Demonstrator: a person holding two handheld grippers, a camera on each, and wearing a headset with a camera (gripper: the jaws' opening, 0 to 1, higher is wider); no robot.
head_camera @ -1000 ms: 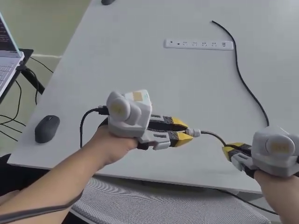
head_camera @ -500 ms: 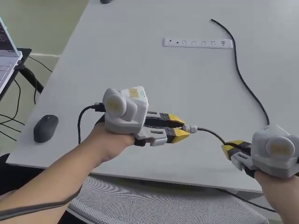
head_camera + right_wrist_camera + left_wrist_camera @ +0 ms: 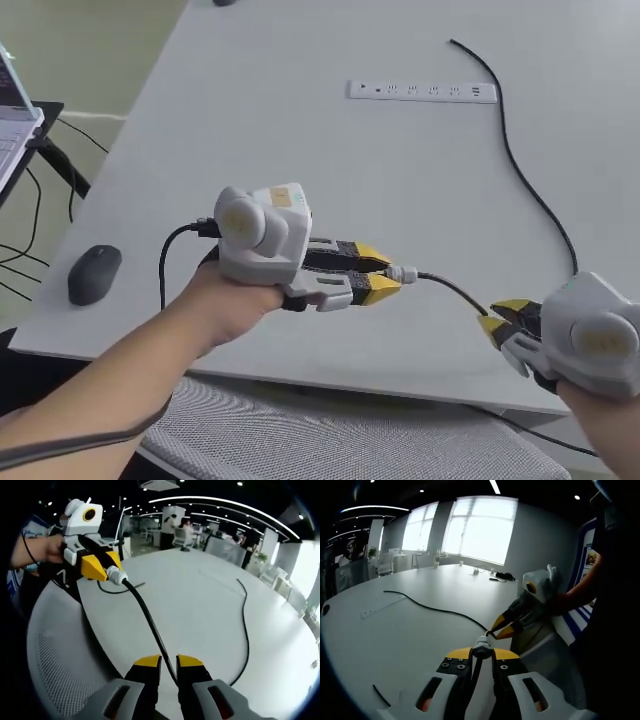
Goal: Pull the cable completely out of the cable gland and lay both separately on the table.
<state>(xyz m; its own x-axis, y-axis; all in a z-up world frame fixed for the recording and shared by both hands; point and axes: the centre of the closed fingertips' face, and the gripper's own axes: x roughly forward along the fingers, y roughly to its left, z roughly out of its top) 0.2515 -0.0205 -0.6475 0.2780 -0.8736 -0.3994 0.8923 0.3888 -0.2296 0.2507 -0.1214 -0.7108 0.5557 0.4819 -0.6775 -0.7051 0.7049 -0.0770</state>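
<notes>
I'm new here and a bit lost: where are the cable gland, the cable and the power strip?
cable gland (image 3: pixel 403 272): head view, on its pale body.
cable (image 3: pixel 455 289): head view, on the black stretch just right of the gland.
power strip (image 3: pixel 420 90): head view, on the middle of its top face.

Head view looks steeply down from over the near edge of the table (image 3: pixel 300 150). The left and right gripper views, held low and close, face each other along the shared cable (image 3: pixel 450 288).
</notes>
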